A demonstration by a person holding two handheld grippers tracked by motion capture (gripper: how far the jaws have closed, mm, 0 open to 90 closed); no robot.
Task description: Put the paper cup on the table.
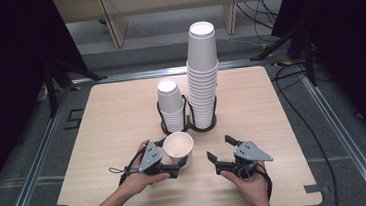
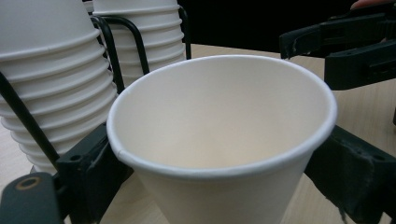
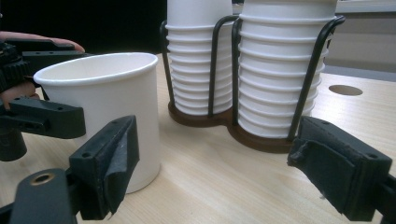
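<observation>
Pinching the single paper cup upright on the bench, your left gripper has fingers on both sides of its wall. Your right gripper, fingers spread and empty, sits at the cup's 3 o'clock. Cup rack stands at 12.
</observation>
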